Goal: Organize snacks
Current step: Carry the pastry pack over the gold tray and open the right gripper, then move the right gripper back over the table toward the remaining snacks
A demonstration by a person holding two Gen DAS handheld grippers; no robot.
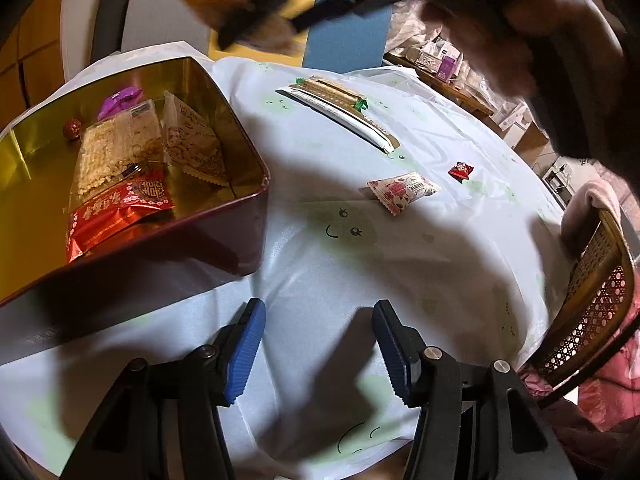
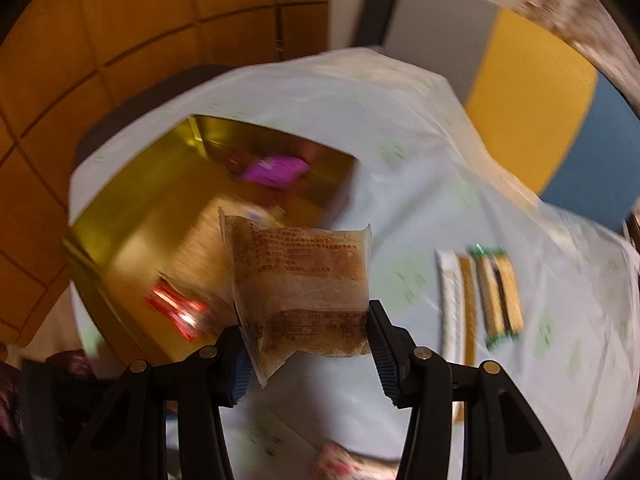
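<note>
Here the right tongs (image 2: 306, 354) pinch a clear snack packet (image 2: 300, 292) above the table (image 2: 420, 184) — near the gold tin (image 2: 120, 240). The left tongs (image 1: 318, 354) hang spread, nothing between them.

Tin (image 2: 132, 240): motion-blurred in the right wrist view; contents smeared, only a purple wrapper (image 2: 276, 170) and a red packet (image 2: 176, 308) separable. Same tin (image 1: 248, 216) cut off by the left wrist view's left edge.
Right gripper (image 1: 280, 12): blurred dark shape at the upper edge; its load a tan smear.
Pink-patterned packet (image 2: 340, 464): cut off by the lower edge.
Printed text on the clear pastry packet (image 2: 304, 280): illegible.
</note>
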